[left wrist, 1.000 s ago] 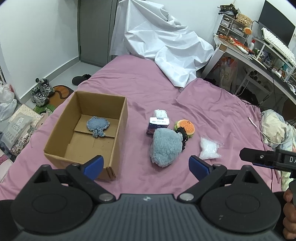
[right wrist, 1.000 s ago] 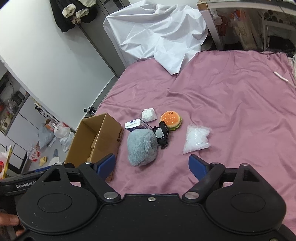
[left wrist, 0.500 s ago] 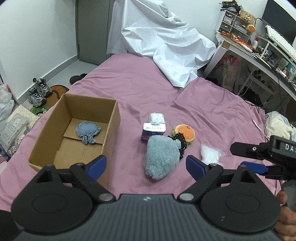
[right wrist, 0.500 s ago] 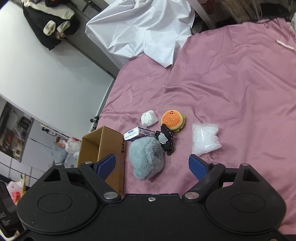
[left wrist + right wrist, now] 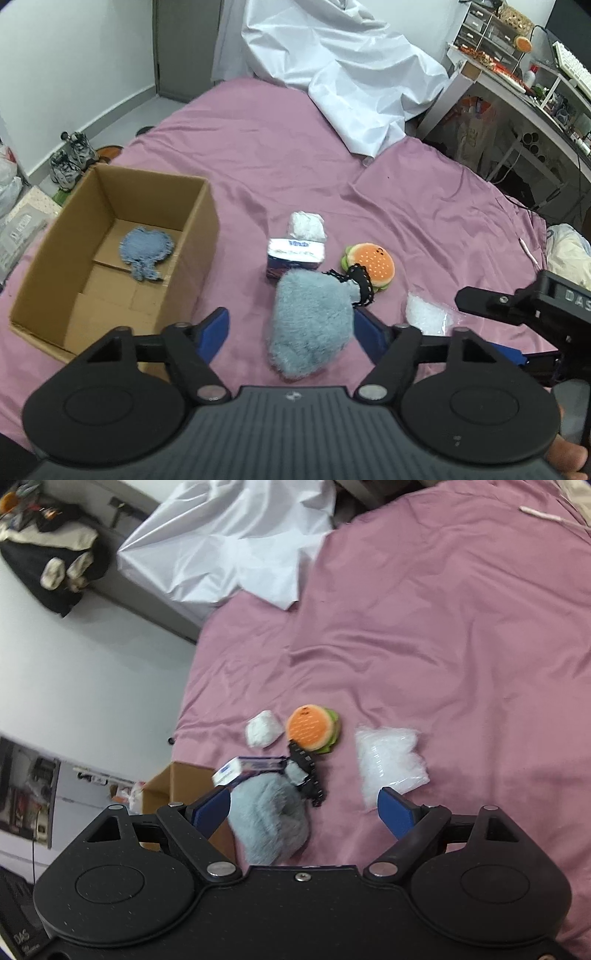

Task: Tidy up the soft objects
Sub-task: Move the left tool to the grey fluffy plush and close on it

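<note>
A fluffy grey-blue plush (image 5: 310, 325) lies on the purple bed, with a black lace band (image 5: 360, 286), a burger plush (image 5: 371, 266), a tissue pack (image 5: 295, 254), a white wad (image 5: 306, 225) and a clear bag (image 5: 426, 315) around it. A cardboard box (image 5: 192, 236) at the left holds a blue fuzzy piece (image 5: 146, 251). My left gripper (image 5: 291, 332) is open, its fingers either side of the grey plush. My right gripper (image 5: 304, 810) is open above the same plush (image 5: 269, 823), near the bag (image 5: 389, 760) and burger (image 5: 312, 729).
A white sheet (image 5: 343, 81) is heaped at the far end of the bed. A cluttered desk (image 5: 524, 85) stands at the right. Shoes (image 5: 70, 158) and bags lie on the floor left of the bed. The right gripper's body (image 5: 524, 306) shows in the left wrist view.
Both grippers have moved down and closer to the grey plush. The left gripper now straddles it; the right view has tilted and swung toward the cluster.
</note>
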Motion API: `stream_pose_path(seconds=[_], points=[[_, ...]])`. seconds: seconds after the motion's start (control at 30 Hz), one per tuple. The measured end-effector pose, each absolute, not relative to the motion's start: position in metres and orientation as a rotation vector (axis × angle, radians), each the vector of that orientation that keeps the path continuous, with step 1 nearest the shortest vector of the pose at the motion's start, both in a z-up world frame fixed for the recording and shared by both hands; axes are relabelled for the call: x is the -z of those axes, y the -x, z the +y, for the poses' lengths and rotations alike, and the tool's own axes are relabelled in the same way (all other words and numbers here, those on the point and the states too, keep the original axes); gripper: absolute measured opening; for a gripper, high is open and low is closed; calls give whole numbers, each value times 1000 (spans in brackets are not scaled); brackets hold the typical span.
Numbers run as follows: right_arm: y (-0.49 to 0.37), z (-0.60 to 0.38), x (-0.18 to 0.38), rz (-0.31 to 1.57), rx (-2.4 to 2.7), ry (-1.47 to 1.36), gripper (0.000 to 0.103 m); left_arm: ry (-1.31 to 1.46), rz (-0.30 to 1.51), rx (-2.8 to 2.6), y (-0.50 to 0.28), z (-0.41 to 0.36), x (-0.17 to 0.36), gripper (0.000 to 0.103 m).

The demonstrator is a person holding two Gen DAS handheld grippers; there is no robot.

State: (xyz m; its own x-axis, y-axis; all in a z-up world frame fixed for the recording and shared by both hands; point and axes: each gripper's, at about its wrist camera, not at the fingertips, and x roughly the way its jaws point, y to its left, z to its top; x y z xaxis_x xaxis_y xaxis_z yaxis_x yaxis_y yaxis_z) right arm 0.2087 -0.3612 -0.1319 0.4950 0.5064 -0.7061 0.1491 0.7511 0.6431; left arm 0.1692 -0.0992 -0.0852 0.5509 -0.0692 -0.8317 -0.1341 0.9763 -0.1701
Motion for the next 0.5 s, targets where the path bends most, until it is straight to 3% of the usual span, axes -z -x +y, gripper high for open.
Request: stream_pose_path(seconds=[0.2,0.5], points=[[-220,-378,153,1093,-224,-847,87,241,1033,-5,-184,-114,102,50],[-231,-378,164,1125,-231,-893,87,227,1081,23,-202,-133,124,37]])
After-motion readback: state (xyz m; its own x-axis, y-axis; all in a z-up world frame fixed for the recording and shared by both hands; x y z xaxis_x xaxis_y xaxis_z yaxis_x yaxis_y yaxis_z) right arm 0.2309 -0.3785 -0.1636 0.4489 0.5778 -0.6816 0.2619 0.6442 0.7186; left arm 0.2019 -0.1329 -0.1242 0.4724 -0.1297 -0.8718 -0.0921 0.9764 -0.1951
